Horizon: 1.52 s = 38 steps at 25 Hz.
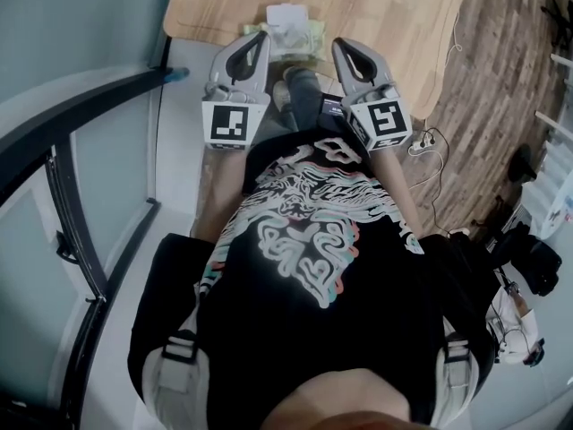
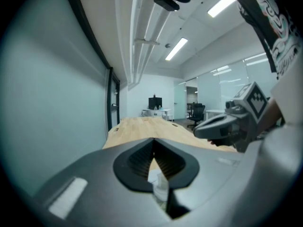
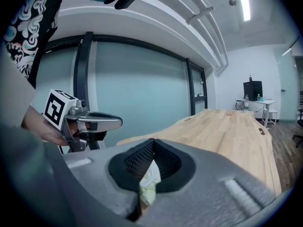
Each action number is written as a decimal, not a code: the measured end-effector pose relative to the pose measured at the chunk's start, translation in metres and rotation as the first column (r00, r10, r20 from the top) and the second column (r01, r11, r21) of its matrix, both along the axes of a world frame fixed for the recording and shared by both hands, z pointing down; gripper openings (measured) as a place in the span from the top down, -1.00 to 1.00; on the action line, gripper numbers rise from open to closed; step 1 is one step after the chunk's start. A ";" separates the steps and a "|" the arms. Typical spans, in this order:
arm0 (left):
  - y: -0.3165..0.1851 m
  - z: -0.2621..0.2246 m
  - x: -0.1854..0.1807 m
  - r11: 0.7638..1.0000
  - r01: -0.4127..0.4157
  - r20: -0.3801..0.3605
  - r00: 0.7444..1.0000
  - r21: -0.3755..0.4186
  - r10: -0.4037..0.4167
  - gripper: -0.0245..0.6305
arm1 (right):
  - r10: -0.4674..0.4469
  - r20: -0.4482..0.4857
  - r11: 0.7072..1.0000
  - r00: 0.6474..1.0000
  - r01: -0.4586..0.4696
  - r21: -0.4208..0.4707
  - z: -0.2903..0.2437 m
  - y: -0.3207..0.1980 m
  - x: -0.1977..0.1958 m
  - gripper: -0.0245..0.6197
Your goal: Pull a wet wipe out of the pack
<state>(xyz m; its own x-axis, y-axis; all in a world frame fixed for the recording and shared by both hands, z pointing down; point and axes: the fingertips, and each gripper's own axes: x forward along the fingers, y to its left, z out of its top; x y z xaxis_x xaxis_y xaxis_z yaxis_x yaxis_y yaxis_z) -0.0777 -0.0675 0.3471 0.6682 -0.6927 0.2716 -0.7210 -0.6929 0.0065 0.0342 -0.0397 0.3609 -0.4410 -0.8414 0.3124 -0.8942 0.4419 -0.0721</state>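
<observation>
Noting both clenched on nothing: our left gripper [image 1: 259,37] and right gripper [image 1: 340,45] flank the wipe pack [image 1: 292,30], lying between their fingertips on the table [image 1: 398,12].

Lit from overhead by ceiling strips [image 2: 176,48]; blown out to white at upper right of both gripper views. Even and bright in gripper views, dimmer and flatter in head view. Bent strongly toward edges, with black corners in gripper views. Blurred up close on left gripper [image 2: 154,145] and right gripper [image 3: 152,148]; sharper farther back.
</observation>
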 end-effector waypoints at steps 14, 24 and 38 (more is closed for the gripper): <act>-0.003 0.035 0.013 0.998 -0.042 0.012 0.999 -0.051 0.042 0.96 | -0.054 0.040 0.997 0.998 0.056 -0.057 0.029 -0.015 -0.001 0.92; -0.005 0.053 0.021 0.996 -0.066 0.015 0.998 -0.064 0.067 0.96 | -0.095 0.053 0.987 0.994 0.101 -0.126 0.062 -0.026 -0.010 0.91; -0.007 0.082 0.014 0.994 -0.045 0.039 0.998 -0.103 0.050 0.96 | -0.178 0.083 0.951 0.981 0.193 -0.243 0.103 -0.036 -0.025 0.64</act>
